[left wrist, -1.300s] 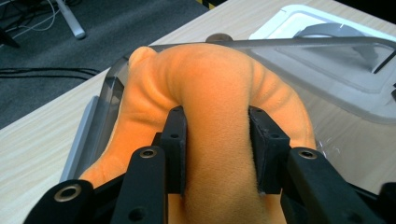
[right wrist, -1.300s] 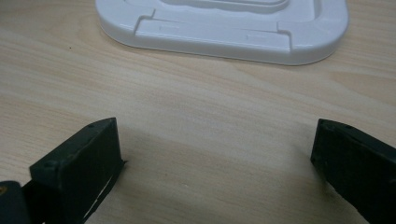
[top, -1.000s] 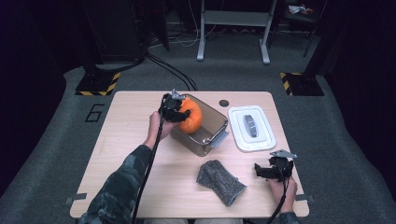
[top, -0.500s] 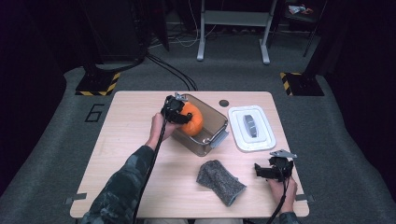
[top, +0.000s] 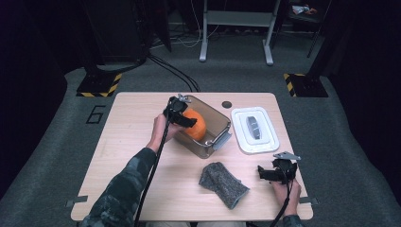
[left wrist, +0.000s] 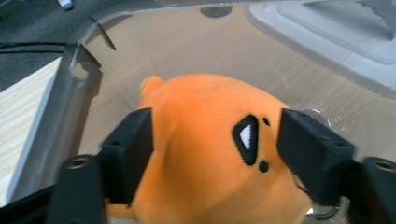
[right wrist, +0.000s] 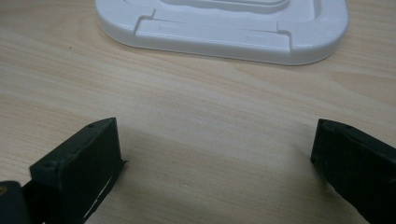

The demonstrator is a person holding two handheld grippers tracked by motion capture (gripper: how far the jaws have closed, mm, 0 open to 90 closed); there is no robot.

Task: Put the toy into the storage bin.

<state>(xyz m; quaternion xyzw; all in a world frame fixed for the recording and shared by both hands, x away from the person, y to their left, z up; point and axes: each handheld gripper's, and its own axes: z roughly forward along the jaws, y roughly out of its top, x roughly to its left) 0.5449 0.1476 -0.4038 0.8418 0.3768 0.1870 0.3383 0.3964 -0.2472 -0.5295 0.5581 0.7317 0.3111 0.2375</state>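
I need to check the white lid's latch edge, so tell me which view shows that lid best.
The right gripper view shows the white lid best: close, sharp, its near edge and latch tab plain. The high view shows the whole lid small, on the table right of the clear bin. The left gripper view catches a blurred corner through the bin wall.

Overhead light fell on the worktop [top: 142, 142]; the surrounding floor and background were dim, nearly black at the corners. Shadows under objects were short and soft. High view was soft, low in detail. Left gripper view: orange plush toy [left wrist: 205, 154] sharp in the middle, near jaws slightly blurred. Right gripper view: evenly lit, white lid [right wrist: 224, 23] bright without glare, soft shadow beside one jaw.
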